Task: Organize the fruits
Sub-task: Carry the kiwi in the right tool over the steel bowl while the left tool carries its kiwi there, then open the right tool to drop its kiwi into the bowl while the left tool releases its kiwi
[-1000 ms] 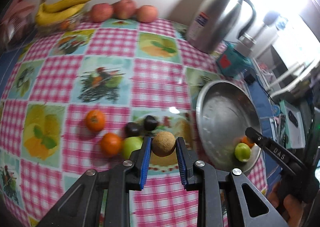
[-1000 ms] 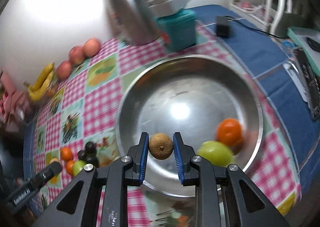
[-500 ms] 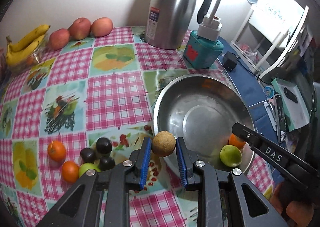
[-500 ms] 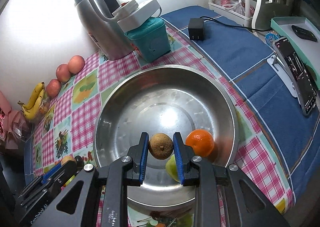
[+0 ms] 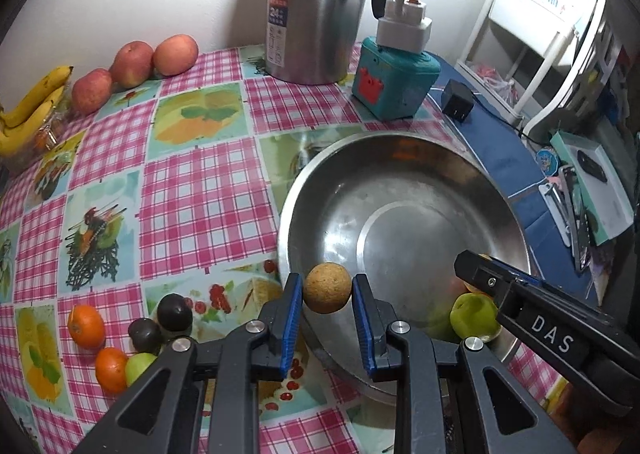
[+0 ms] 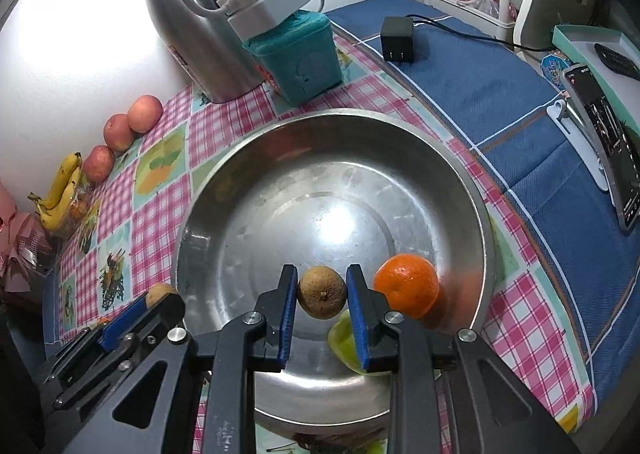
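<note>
My left gripper (image 5: 327, 290) is shut on a round tan fruit (image 5: 327, 287) and holds it over the near left rim of the steel bowl (image 5: 400, 158). My right gripper (image 6: 322, 294) is shut on a brown fruit (image 6: 321, 292) and holds it above the inside of the bowl (image 6: 332, 126). An orange (image 6: 406, 290) and a green fruit (image 6: 344, 342) lie in the bowl beside the right gripper. Two oranges (image 5: 86, 326), two dark fruits (image 5: 174, 312) and a green fruit (image 5: 138, 368) lie on the checked cloth at the left.
A steel thermos jug (image 5: 316, 10) and a teal box with a white lamp (image 5: 394, 82) stand behind the bowl. Three apples (image 5: 132, 64) and bananas (image 5: 32, 106) lie along the far wall. A charger (image 6: 396, 40), phone (image 6: 604, 134) and tray sit on the blue cloth at the right.
My left gripper has carried the tan fruit right, from beside the fruits on the cloth to the bowl's rim. My right gripper has moved nearer the orange, still holding its fruit.
</note>
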### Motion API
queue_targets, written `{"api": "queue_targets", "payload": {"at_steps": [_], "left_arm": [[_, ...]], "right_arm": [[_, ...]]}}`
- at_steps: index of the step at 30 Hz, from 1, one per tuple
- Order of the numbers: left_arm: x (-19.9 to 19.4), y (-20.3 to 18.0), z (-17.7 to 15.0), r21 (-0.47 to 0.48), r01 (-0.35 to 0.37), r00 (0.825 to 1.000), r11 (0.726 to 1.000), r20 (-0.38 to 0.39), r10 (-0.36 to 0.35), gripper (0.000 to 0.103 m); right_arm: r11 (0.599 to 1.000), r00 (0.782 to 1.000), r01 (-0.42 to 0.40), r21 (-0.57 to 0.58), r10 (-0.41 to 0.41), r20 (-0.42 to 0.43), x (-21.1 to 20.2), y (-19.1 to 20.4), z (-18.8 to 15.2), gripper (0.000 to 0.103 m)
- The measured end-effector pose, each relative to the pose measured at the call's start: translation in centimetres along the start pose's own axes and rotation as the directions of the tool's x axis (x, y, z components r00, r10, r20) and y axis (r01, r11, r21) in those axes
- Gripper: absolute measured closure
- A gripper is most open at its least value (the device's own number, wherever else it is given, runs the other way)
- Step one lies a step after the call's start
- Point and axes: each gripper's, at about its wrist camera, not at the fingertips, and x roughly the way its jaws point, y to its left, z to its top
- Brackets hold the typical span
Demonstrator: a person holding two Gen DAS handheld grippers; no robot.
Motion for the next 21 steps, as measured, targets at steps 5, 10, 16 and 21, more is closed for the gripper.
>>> {"api": "queue_targets", "payload": {"at_steps": [5, 10, 16, 21], "left_arm": [[-0.01, -0.35, -0.01, 0.021, -0.008, 1.000, 1.000, 0.007, 0.008, 0.076], [-0.01, -0.50, 0.01, 0.028, -0.008, 1.000, 1.000, 0.005, 0.008, 0.076], [-0.10, -0.42, 0.11, 0.024, -0.015, 1.000, 1.000, 0.006, 0.015, 0.074], [-0.31, -0.11, 0.09, 0.005, -0.015, 1.000, 1.000, 0.005, 0.015, 0.043]], "right_arm": [[1.000, 1.000, 0.003, 0.001, -0.003, -0.005, 0.14, -0.07, 0.00, 0.077], [1.000, 1.000, 0.006, 0.001, -0.006, -0.008, 0.16, 0.00, 0.01, 0.077], [1.000, 1.000, 0.019, -0.014, -0.019, -0.008, 0.15, 0.27, 0.00, 0.077], [0.999, 0.999, 0.033, -0.023, -0.033, -0.011, 0.14, 0.45, 0.03, 0.075]]}}
